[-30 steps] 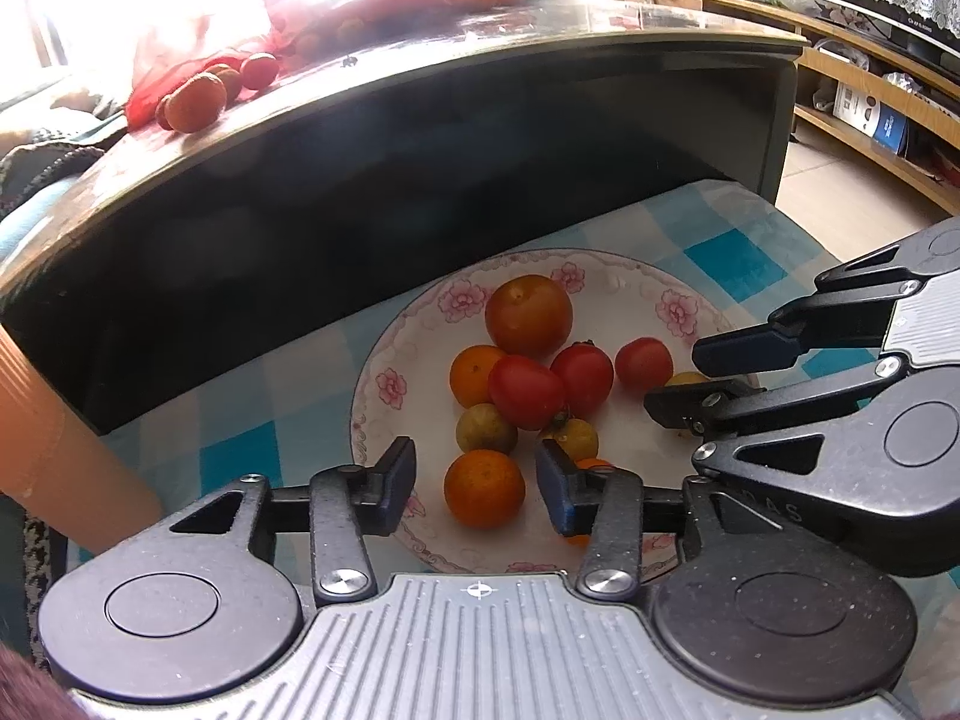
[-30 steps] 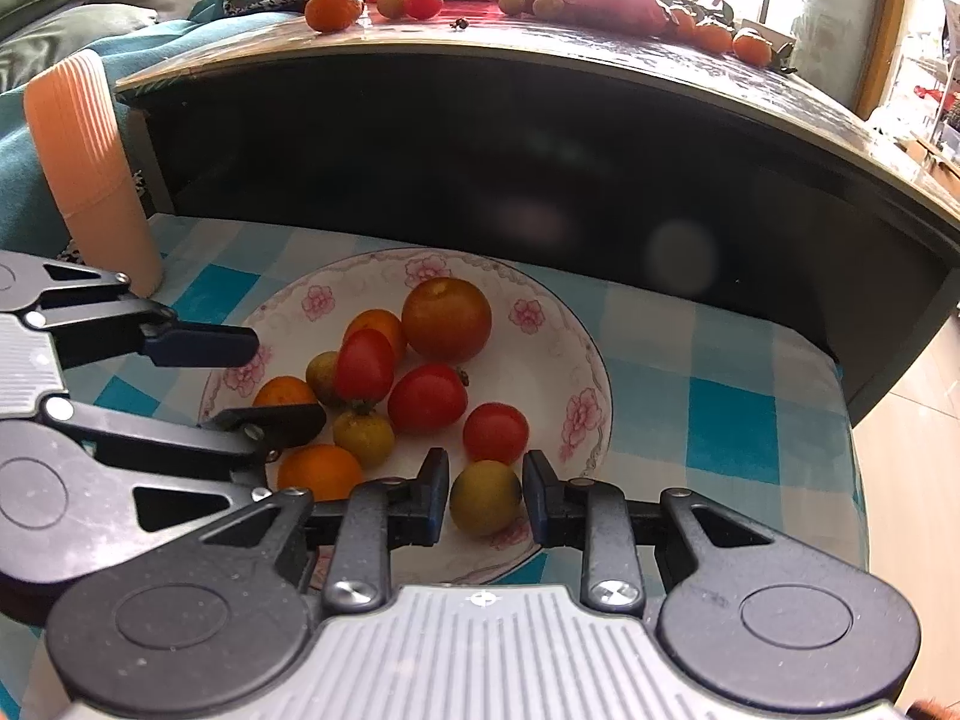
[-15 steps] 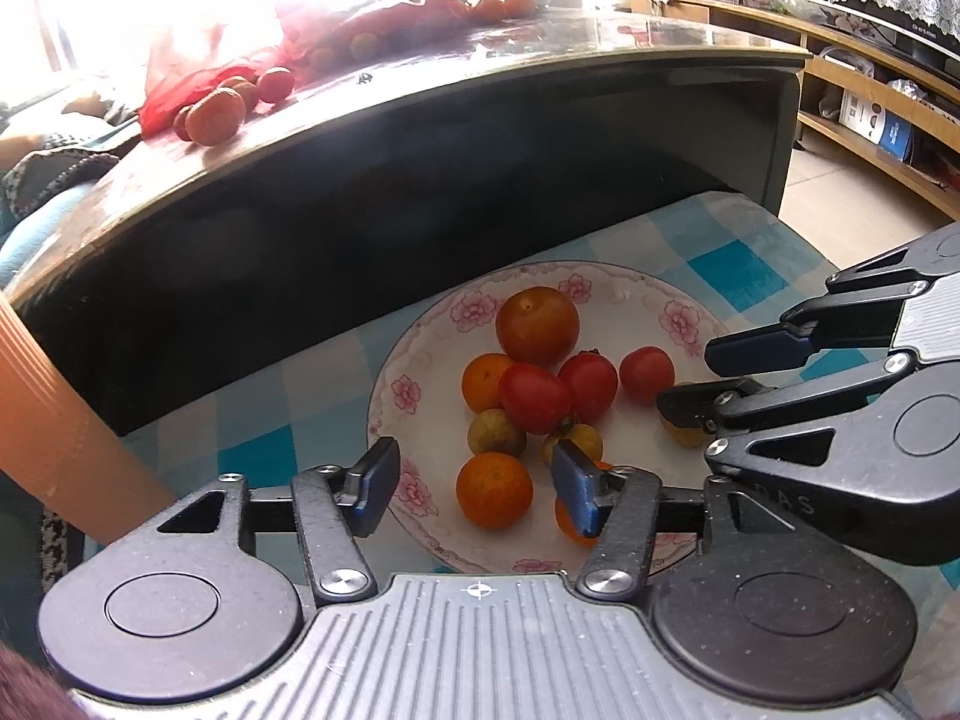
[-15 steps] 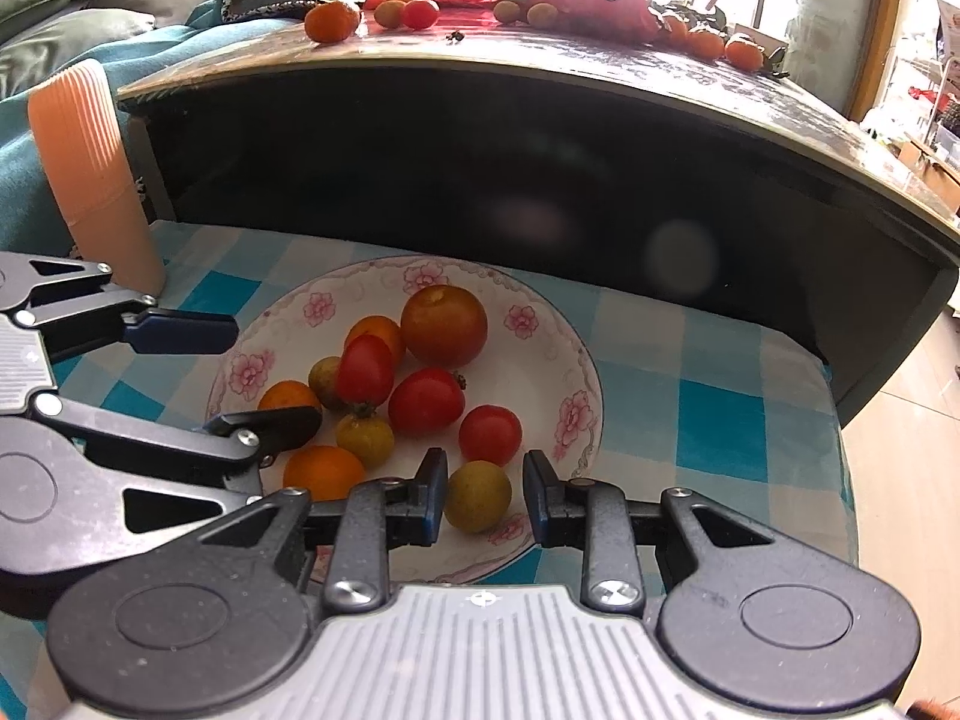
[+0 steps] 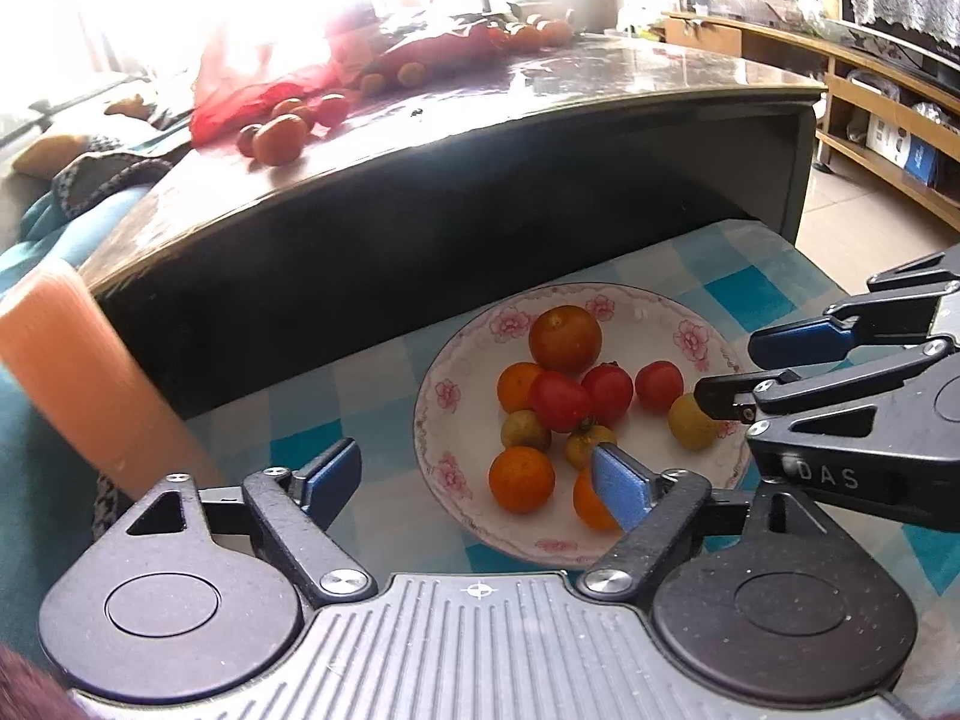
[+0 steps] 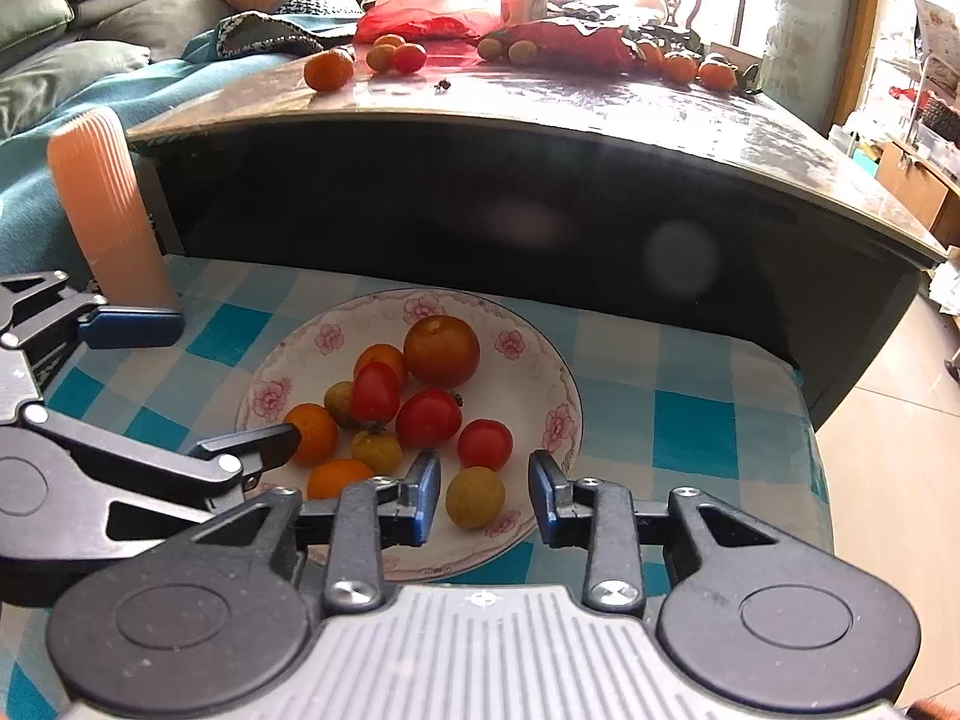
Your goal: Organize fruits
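A white floral plate [image 5: 456,414] [image 6: 288,372] on a blue checked cloth holds several tomatoes and small oranges, with a large orange-red tomato [image 5: 564,339] [image 6: 441,351] at the back. My left gripper [image 5: 474,474] is open wide and empty above the plate's near-left rim, near an orange [image 5: 521,478]. My right gripper [image 6: 483,495] is open and empty, its fingers either side of a yellow-green fruit [image 6: 475,497] [image 5: 690,423] lying at the plate's near edge. Each gripper shows in the other's view.
A dark glossy table [image 5: 540,120] [image 6: 540,120] rises behind the plate, with loose fruit [image 6: 328,68] and red bags [image 5: 264,84] on top. An orange ribbed cup [image 5: 78,384] [image 6: 105,210] stands left of the plate. Sofa cushions lie far left, shelves far right.
Both grippers have pulled back and up from the plate. The left gripper has opened much wider. The right gripper has opened around the yellow-green fruit, which stays on the plate.
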A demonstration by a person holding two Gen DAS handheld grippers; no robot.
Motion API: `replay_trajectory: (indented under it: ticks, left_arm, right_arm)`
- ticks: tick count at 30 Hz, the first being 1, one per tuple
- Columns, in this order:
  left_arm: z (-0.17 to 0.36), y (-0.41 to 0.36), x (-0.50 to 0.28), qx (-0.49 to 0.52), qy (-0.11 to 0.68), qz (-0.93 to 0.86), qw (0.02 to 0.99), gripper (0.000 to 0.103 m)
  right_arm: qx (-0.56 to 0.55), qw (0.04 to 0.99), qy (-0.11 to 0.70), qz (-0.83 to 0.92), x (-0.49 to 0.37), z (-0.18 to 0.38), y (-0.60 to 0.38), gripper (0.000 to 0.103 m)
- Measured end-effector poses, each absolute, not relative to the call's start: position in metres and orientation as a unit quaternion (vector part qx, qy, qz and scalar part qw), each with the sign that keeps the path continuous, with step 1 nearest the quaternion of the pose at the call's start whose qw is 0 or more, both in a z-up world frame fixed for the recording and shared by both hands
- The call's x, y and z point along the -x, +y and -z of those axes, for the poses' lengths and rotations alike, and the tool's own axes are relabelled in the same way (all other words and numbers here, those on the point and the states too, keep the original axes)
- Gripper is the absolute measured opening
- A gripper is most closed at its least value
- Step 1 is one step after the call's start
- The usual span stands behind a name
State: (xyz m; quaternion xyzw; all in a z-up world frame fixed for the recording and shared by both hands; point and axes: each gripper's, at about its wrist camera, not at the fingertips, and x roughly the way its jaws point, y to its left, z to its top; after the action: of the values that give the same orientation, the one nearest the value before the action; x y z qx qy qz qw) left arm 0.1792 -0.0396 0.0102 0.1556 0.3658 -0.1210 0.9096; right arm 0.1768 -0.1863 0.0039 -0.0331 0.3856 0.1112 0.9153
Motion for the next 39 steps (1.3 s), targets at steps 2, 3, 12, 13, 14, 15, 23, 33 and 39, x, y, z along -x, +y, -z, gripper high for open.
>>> replay_trajectory:
  ticks: [2,3,12,13,14,15,23,33,39]
  left_arm:
    - [-0.013,-0.038,-0.174,-0.153,0.368,0.112,0.91,0.097]
    - [-0.014,-0.038,-0.172,-0.155,0.368,0.103,0.911,0.1]
    - [-0.026,-0.043,-0.138,-0.164,0.359,0.093,0.914,0.103]
    - [-0.027,-0.042,-0.135,-0.162,0.358,0.091,0.915,0.103]
    - [-0.029,-0.041,-0.133,-0.158,0.358,0.089,0.916,0.103]
    - [-0.031,-0.04,-0.131,-0.153,0.358,0.089,0.917,0.103]
    - [-0.04,-0.029,-0.11,-0.102,0.37,0.089,0.919,0.103]
    - [-0.044,-0.021,-0.075,-0.067,0.38,0.083,0.919,0.103]
    - [-0.041,-0.017,-0.056,-0.049,0.391,0.077,0.916,0.103]
  right_arm:
    - [0.03,0.917,0.383,-0.11,-0.171,-0.008,-0.188,0.046]
    - [0.028,0.918,0.381,-0.108,-0.167,-0.01,-0.188,0.046]
    - [0.007,0.926,0.36,-0.115,-0.132,-0.032,-0.191,0.052]
    - [0.007,0.927,0.358,-0.114,-0.127,-0.034,-0.191,0.052]
    - [0.006,0.928,0.356,-0.113,-0.122,-0.035,-0.192,0.052]
    - [0.005,0.928,0.355,-0.112,-0.117,-0.037,-0.193,0.052]
    - [-0.025,0.931,0.351,-0.099,-0.079,-0.046,-0.208,0.055]
    - [-0.053,0.923,0.368,-0.103,-0.035,-0.041,-0.21,0.055]
    - [-0.069,0.922,0.369,-0.098,-0.014,-0.041,-0.213,0.056]
